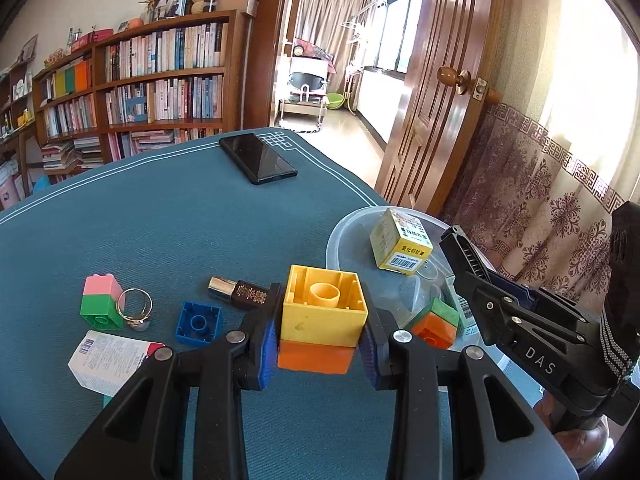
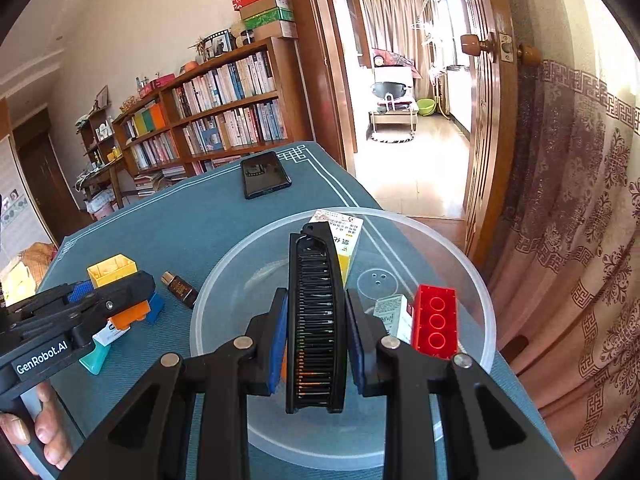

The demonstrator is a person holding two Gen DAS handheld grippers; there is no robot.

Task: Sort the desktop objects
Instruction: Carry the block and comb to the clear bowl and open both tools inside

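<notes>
The left gripper (image 1: 320,344) is closed on a stacked pair of toy bricks (image 1: 322,314), a yellow one on an orange one, its blue pads (image 1: 267,354) pressing the sides, and holds them above the blue table mat (image 1: 160,220), just beside the clear plastic bowl (image 2: 224,280). The right gripper (image 2: 316,344) is closed narrowly on a black case of bits (image 2: 316,320), held upright over the bowl. In the bowl lie a red brick (image 2: 435,320), a yellow carton (image 1: 402,245) and a small white box (image 2: 394,312). On the mat lie a blue brick (image 1: 199,322), a pink-and-green brick (image 1: 100,300), a ring (image 1: 135,307) and a phone (image 1: 258,158).
</notes>
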